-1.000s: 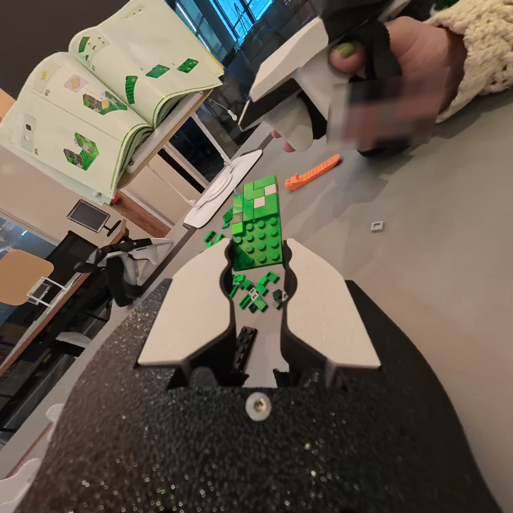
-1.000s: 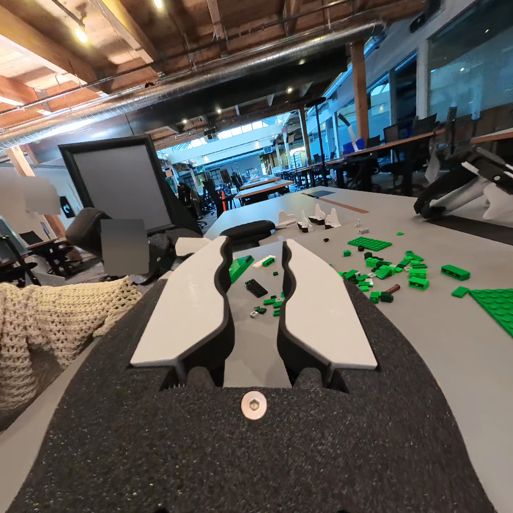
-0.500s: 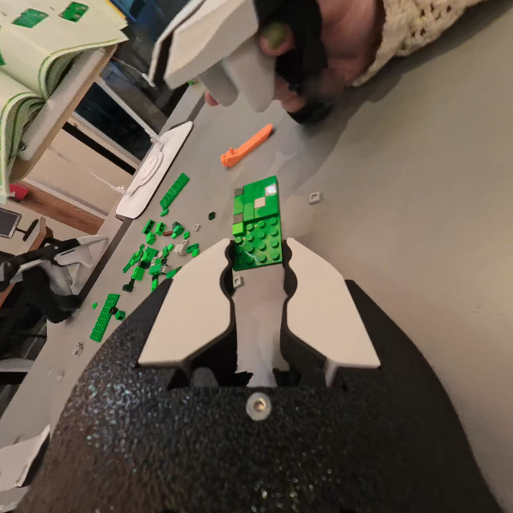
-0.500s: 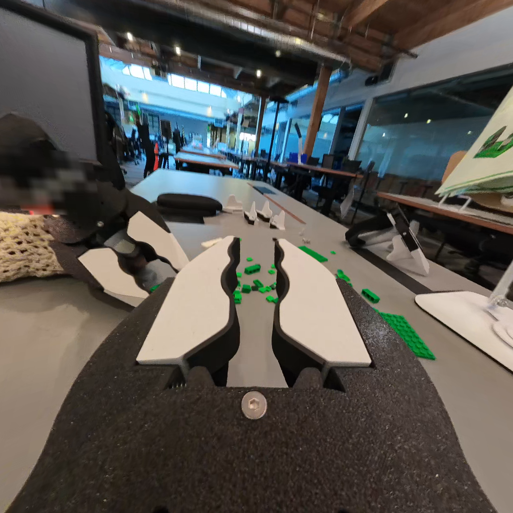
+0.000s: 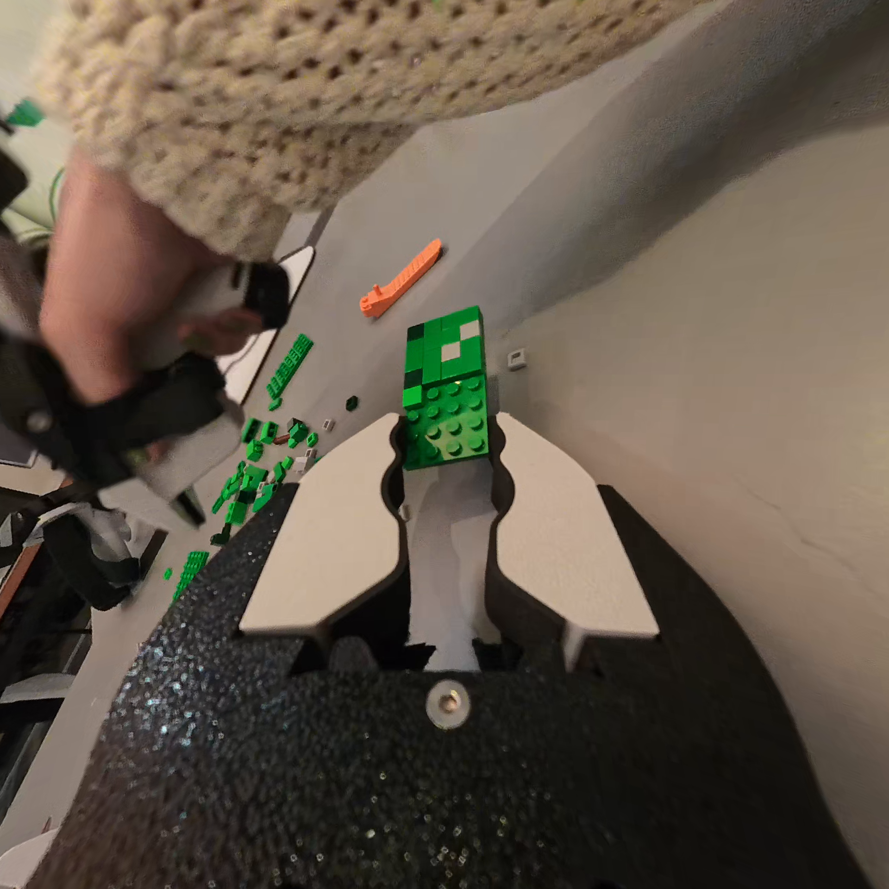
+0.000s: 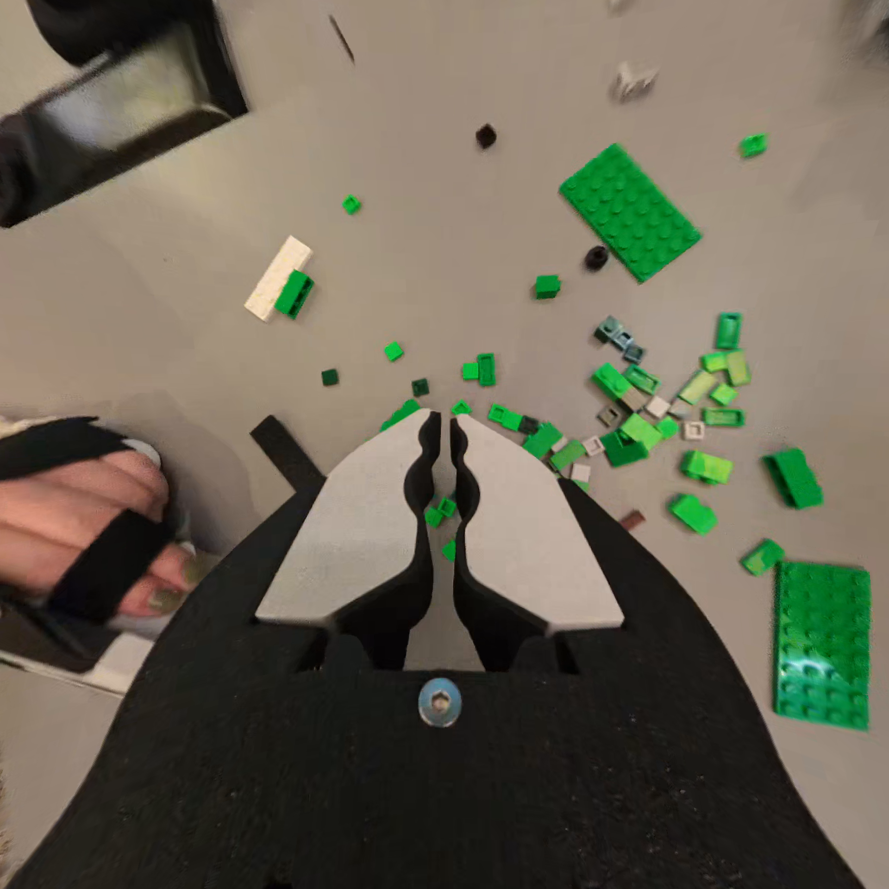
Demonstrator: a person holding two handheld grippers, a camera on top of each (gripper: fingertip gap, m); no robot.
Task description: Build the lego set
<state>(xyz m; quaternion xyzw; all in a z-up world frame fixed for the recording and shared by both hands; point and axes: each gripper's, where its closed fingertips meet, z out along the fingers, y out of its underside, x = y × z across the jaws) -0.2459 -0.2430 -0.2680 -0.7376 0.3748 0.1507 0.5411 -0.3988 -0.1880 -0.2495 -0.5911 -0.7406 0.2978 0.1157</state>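
Note:
My left gripper (image 5: 445,423) is shut on the near end of a green Lego build (image 5: 445,385), a studded plate partly covered with green, dark and white tiles, and holds it over the grey table. My right gripper (image 6: 445,418) points straight down over a scatter of small green pieces (image 6: 640,423). Its jaws are almost together with nothing visible between the tips. Small green pieces (image 6: 440,512) lie on the table below its fingers. The right gripper and the hand holding it also show blurred at the left of the left wrist view (image 5: 144,433).
An orange brick separator (image 5: 401,279) and a small grey tile (image 5: 517,358) lie beyond the build. Two large green plates (image 6: 630,211) (image 6: 822,644), a white plate with a green brick (image 6: 276,279) and a black plate (image 6: 284,450) lie around the pile. The person's left hand (image 6: 82,519) is at the left. The gap from one gripper's tips to the other's is roughly 15 centimetres.
The right gripper swung from looking across the room to pointing down over the loose pieces, and its jaws narrowed. The left gripper kept the green build and tilted; the sleeve now crosses its view.

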